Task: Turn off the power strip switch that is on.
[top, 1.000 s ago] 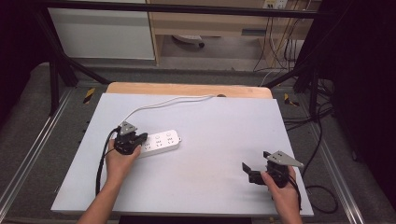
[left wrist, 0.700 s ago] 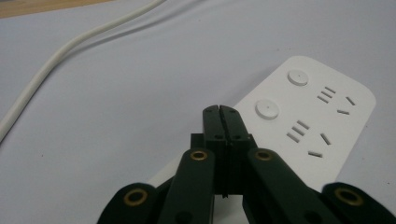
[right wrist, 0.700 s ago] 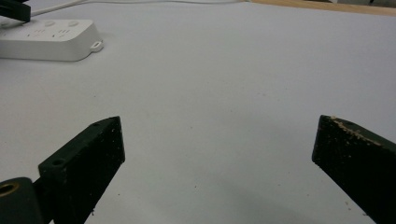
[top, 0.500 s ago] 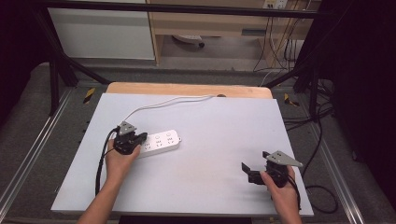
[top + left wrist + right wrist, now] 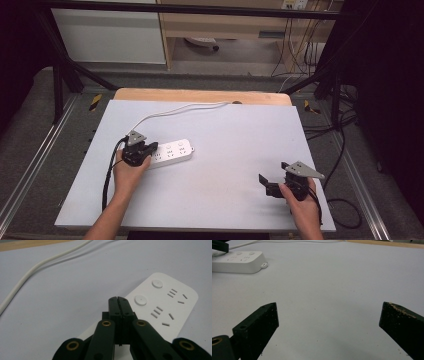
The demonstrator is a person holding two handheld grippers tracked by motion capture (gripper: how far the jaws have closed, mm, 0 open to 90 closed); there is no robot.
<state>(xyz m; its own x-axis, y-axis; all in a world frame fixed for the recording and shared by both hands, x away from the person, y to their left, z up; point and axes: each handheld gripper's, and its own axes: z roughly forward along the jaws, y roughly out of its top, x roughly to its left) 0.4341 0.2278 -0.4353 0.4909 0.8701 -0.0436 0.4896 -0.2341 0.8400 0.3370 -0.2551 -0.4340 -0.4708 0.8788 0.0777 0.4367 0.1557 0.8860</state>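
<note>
Work surface: pale grey table top [image 5: 225, 150], with a wooden strip along its far edge.
Task item: white plastic power strip [image 5: 172, 152] with round buttons and slotted sockets, lying flat on the left half of the table; its white cable [image 5: 175, 111] runs off toward the far edge.
Left gripper [image 5: 141, 150]: jaws pressed together, nothing between them. The tips are poised over the near end of the strip.
Item relative to left jaws: in the left gripper view the closed tips [image 5: 117, 301] sit just beside the nearer round white button [image 5: 140, 300]; contact with the strip cannot be confirmed.
Right gripper [image 5: 267, 184]: jaws set wide apart, empty, resting low near the right front corner of the table and well apart from the strip [image 5: 239, 261].
Step in hand (judged): pressing a button with the closed left tips.
Procedure: keep the jaws together so they act as one blunt point. Centre them over the button before lowering. Push straight down, not sideways, so the strip does not slide. The right gripper could brace the far end if it shifts.
</note>
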